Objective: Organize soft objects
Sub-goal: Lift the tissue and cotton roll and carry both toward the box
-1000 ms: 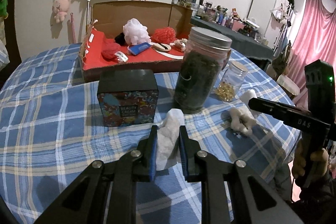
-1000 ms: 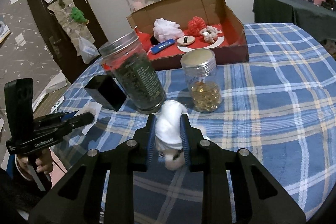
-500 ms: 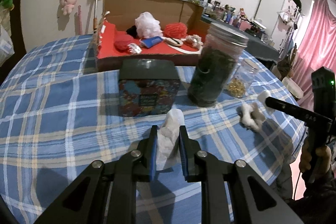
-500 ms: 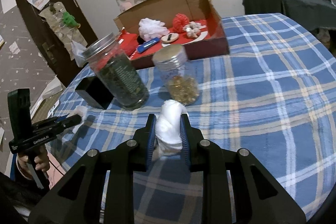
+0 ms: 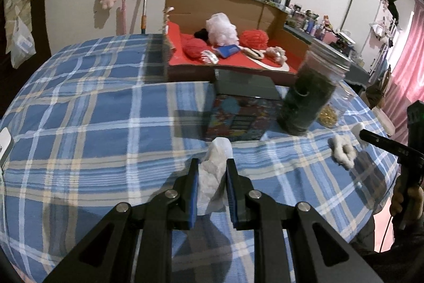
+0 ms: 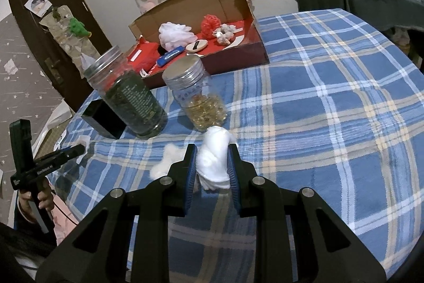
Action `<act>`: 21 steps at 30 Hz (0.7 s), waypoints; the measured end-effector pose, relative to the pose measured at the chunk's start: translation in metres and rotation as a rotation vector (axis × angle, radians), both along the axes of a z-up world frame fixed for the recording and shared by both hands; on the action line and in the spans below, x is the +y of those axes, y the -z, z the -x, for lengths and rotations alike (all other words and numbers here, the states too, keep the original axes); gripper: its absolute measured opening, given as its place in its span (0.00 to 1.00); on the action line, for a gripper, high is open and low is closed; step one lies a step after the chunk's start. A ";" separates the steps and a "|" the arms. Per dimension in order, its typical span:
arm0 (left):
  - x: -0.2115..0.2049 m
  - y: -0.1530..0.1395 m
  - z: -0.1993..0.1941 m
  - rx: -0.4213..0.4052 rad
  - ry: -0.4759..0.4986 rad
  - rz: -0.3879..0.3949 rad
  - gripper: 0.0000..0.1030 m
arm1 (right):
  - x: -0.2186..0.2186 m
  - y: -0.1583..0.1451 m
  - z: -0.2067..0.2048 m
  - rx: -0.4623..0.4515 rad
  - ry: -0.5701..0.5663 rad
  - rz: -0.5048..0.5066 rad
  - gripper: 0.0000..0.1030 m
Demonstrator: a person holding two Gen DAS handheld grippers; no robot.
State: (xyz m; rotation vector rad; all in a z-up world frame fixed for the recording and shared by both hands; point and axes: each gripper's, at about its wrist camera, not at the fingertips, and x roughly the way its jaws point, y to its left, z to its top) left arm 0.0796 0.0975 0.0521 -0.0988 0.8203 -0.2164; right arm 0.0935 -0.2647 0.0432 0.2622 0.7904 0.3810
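Left gripper (image 5: 212, 179) pinches a crinkled, papery tissue wad (image 5: 213, 171); right gripper (image 6: 212, 166) squeezes a fluffy white cotton lump (image 6: 213, 163) above the plaid table's (image 6: 331, 102) near edge

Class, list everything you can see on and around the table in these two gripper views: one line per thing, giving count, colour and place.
table: one, blue plaid cloth.
cardboard box: one, brown with red floor, far side.
loofahs: white one and red one, inside box.
tall jar: one, dark contents, before box.
small jar: one, golden capsules, beside tall jar.
patterned box: one, black lid, left of tall jar.
loose white piece: one, near table edge.
left gripper: shut on crumpled tissue.
right gripper: shut on white wad.
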 end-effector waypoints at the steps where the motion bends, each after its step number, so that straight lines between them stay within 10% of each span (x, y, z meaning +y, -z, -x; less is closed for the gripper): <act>1: 0.002 0.001 -0.001 0.003 -0.006 0.000 0.19 | 0.000 0.000 -0.001 0.001 0.002 0.001 0.21; 21: 0.027 0.008 -0.043 0.038 0.014 -0.062 0.19 | -0.012 -0.004 -0.039 0.023 0.006 0.084 0.21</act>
